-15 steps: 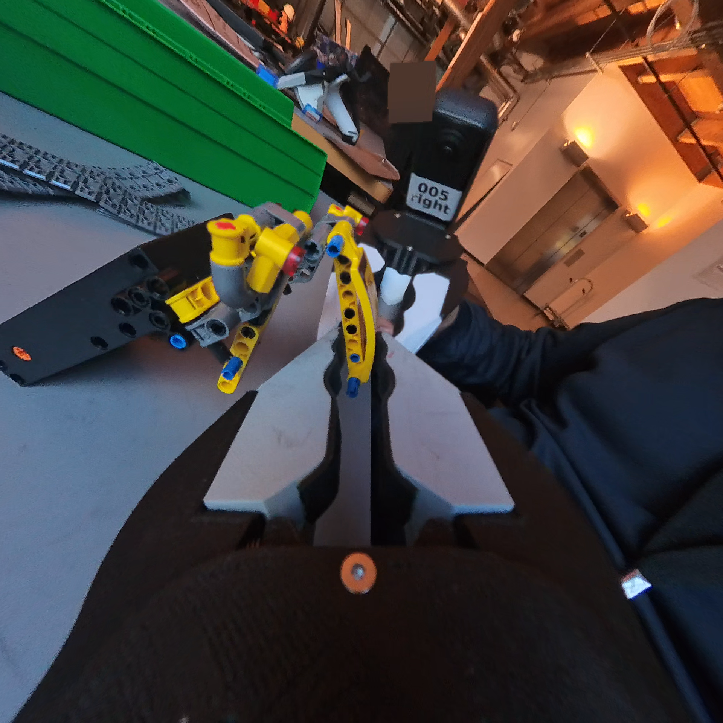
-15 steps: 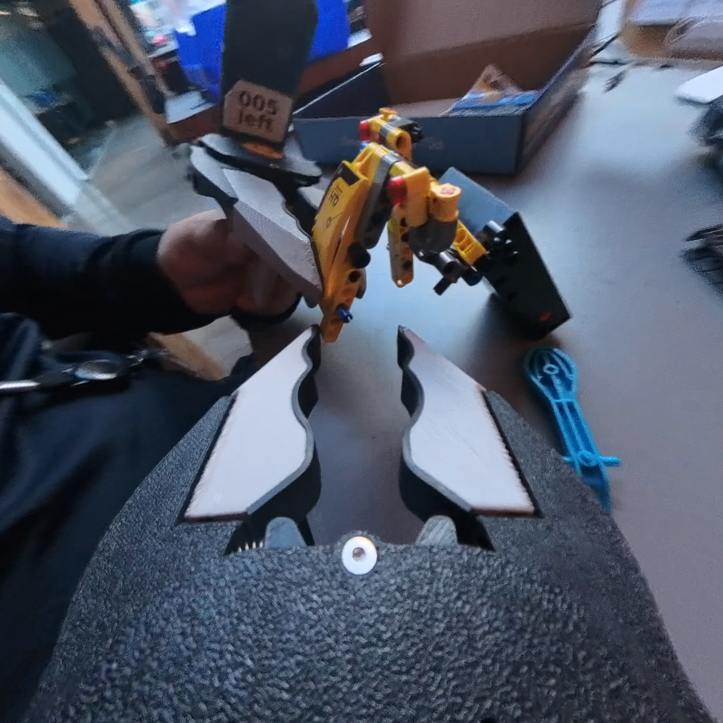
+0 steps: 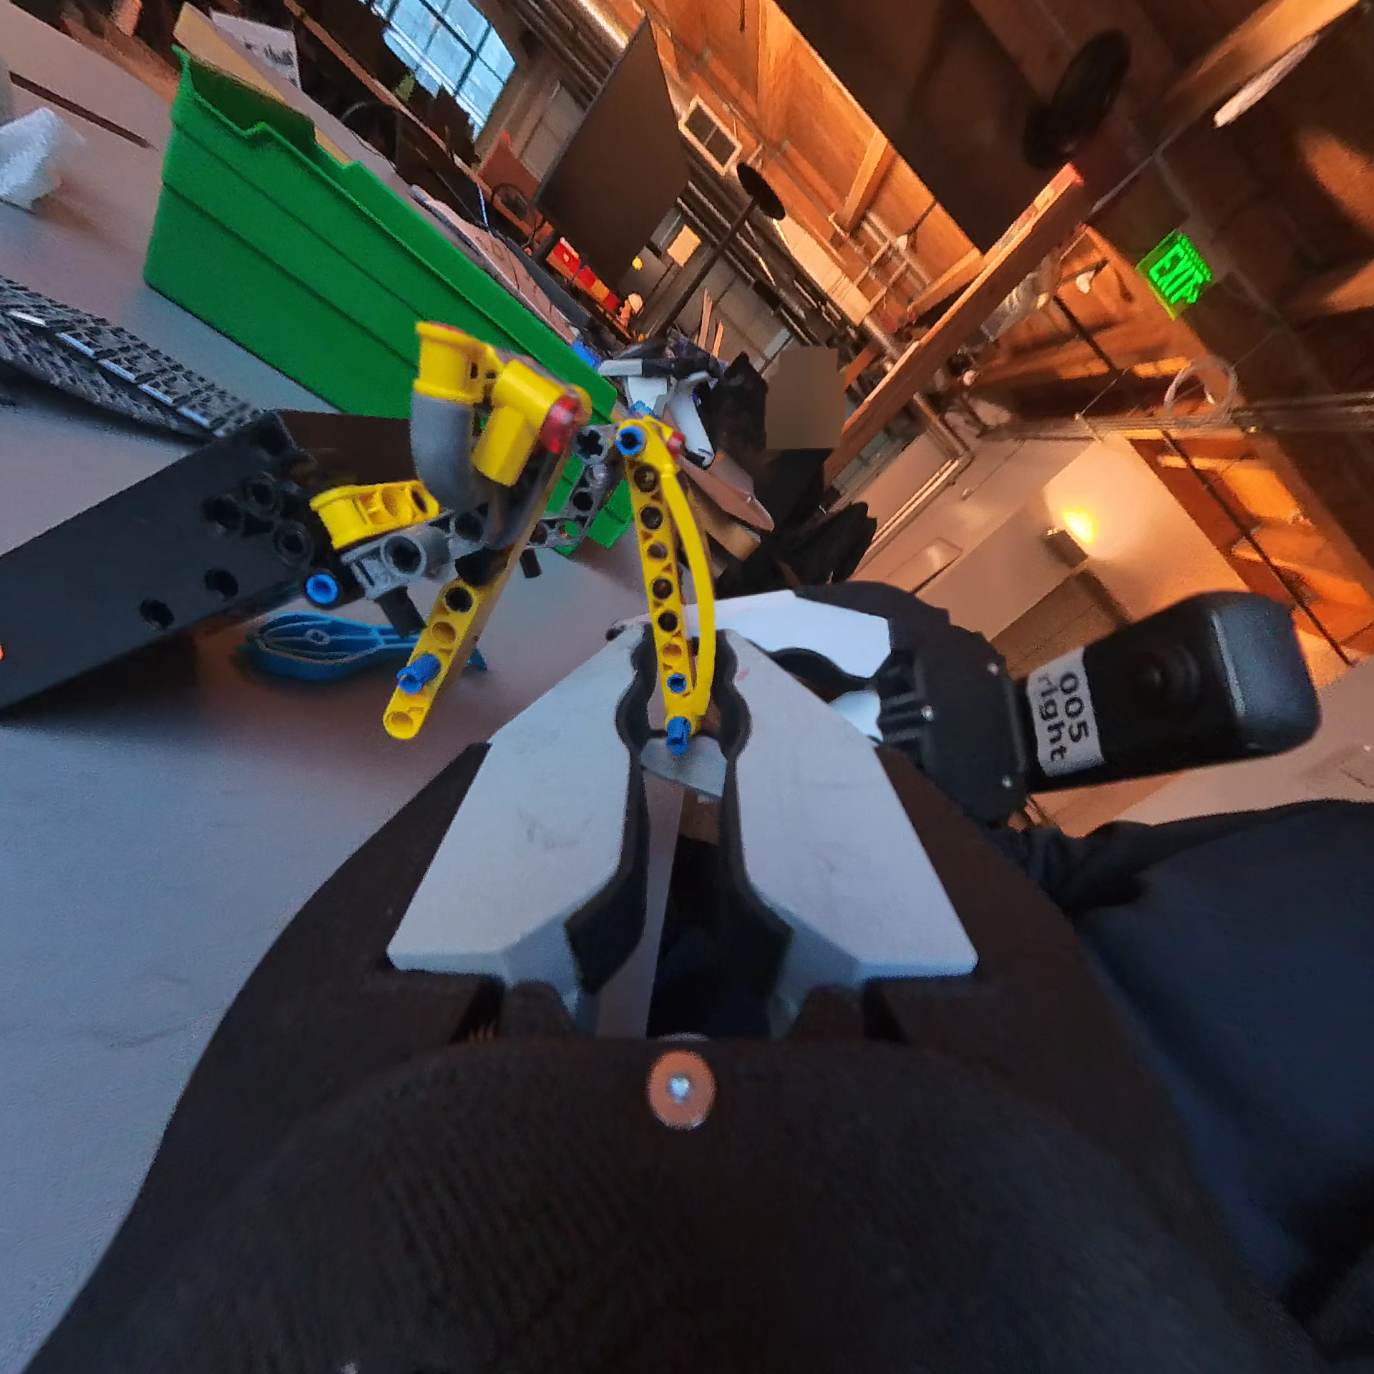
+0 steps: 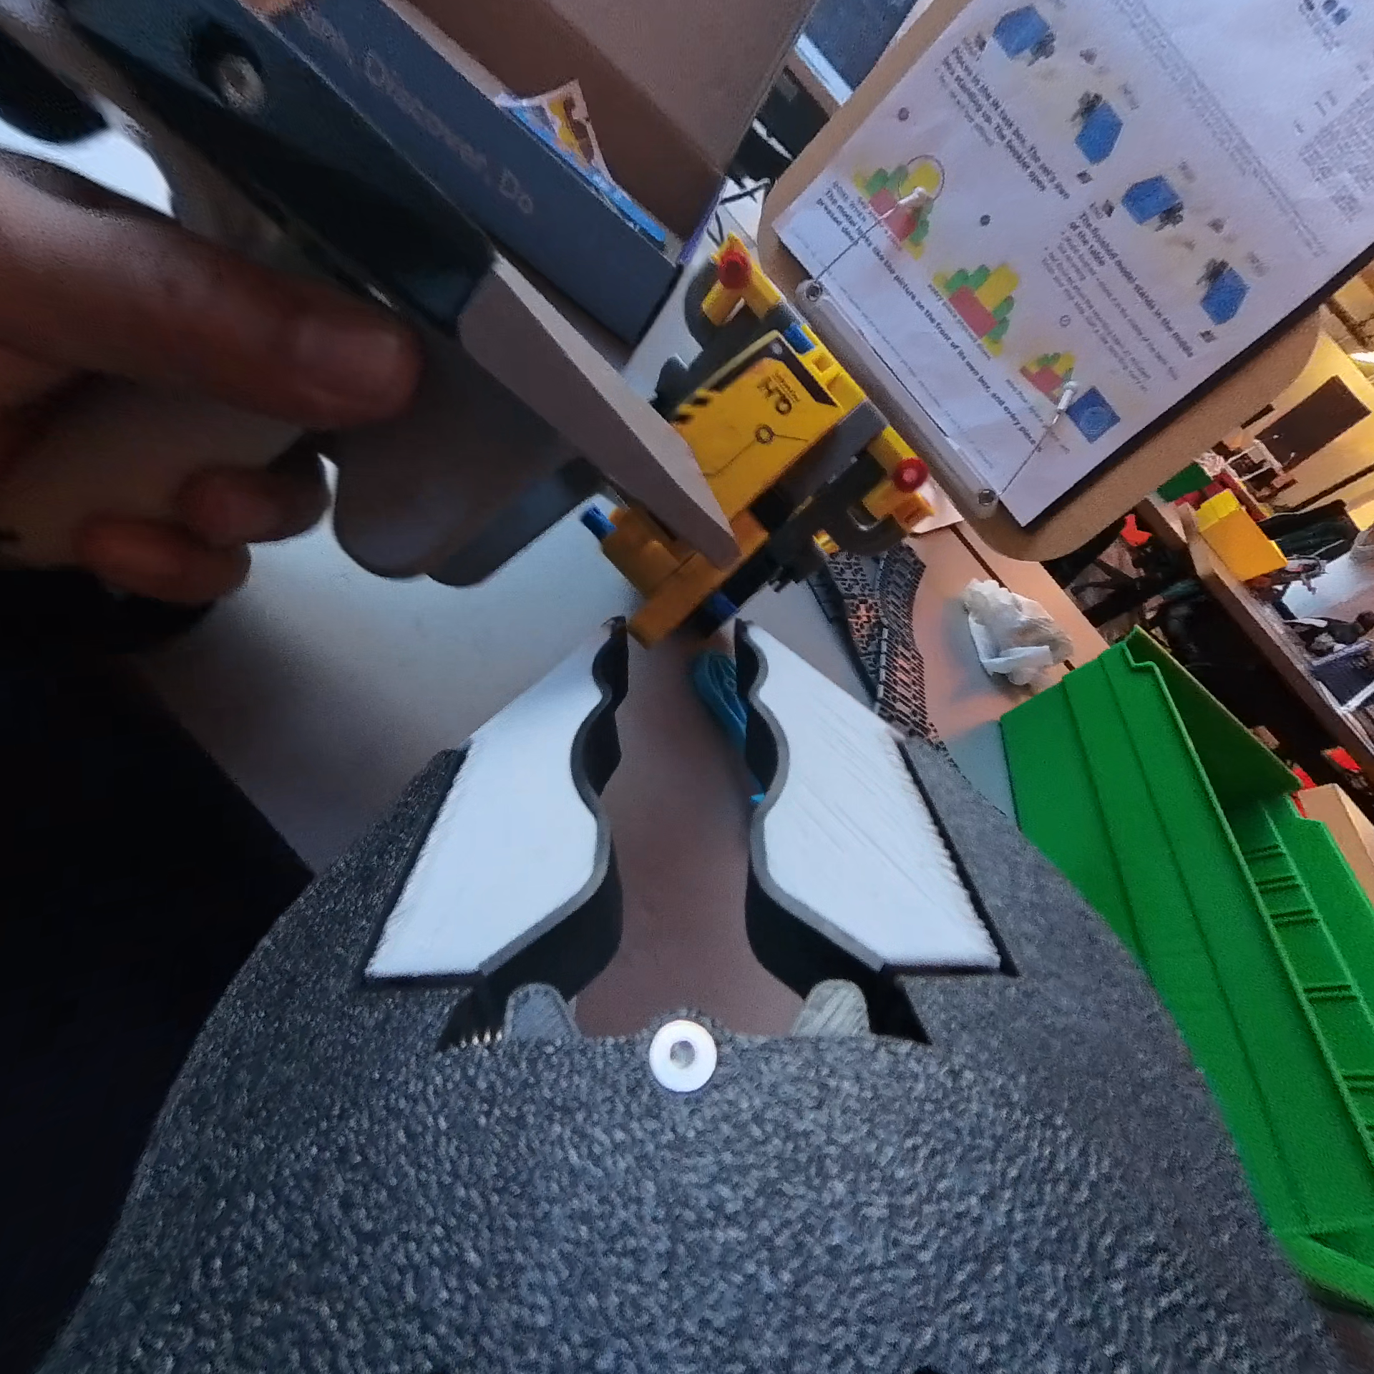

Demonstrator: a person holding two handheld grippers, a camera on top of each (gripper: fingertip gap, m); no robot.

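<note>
My left gripper (image 3: 680,647) is shut on the curved yellow beam (image 3: 669,565) of a yellow and grey toy-brick model (image 3: 483,461). The model is joined to a black block (image 3: 134,550) that tilts over the grey table (image 3: 186,818). My right gripper (image 4: 680,632) is open and empty, its tips just under the lower end of the yellow model (image 4: 751,446). The left gripper's finger (image 4: 595,416) and a hand (image 4: 186,357) show above it. In the left wrist view the right gripper's black body (image 3: 959,714) lies close on the right.
A blue plastic tool (image 3: 320,643) lies on the table under the model. A green bin (image 3: 334,245) stands behind it, and it also shows in the right wrist view (image 4: 1189,892). Dark track pieces (image 3: 111,364), crumpled white paper (image 4: 1011,632) and a board with an instruction sheet (image 4: 1078,223) are nearby.
My right gripper has swung from facing the model head-on to beside and under it, still open. My left gripper has tilted with the beam still in it.
</note>
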